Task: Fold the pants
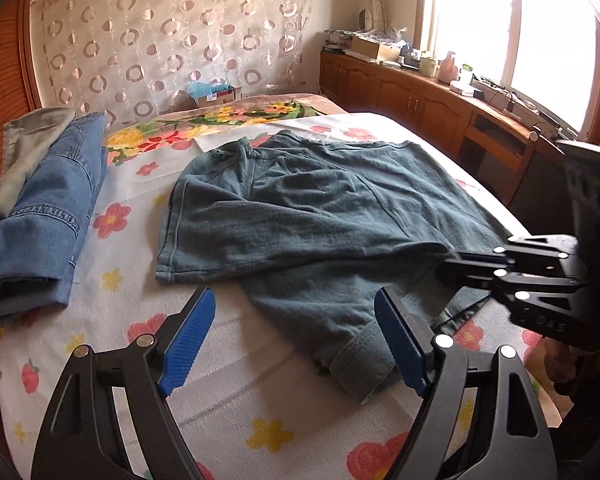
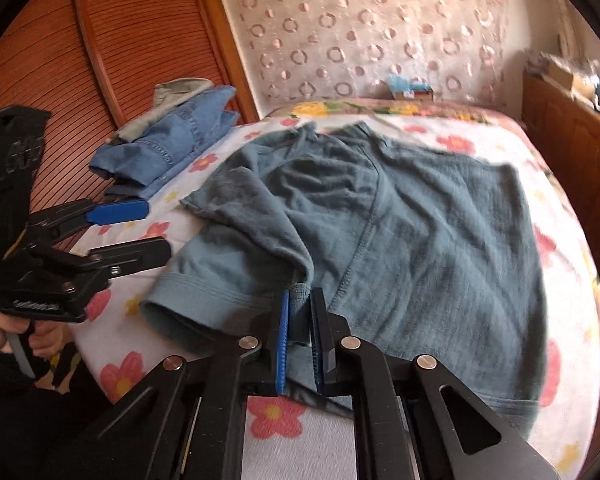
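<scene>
**Soft pants, one cuff pinched**

The teal pants (image 2: 412, 216) lie on the flowery bed (image 2: 560, 264). They look soft and floppy, so grab hems. The right gripper (image 2: 300, 336) pinches a leg cuff (image 2: 300, 292). The left gripper (image 1: 296, 336) is wide open, holding nothing, above the other cuff (image 1: 364, 364).

Daylight floods in through the overexposed window (image 1: 512, 28) at upper right of the left wrist view, leaving the bed (image 1: 260, 400) softly and evenly lit, while fisheye bending and dark vignetting crowd the corners of both views and motion blur smears the right wrist's far edge.
</scene>
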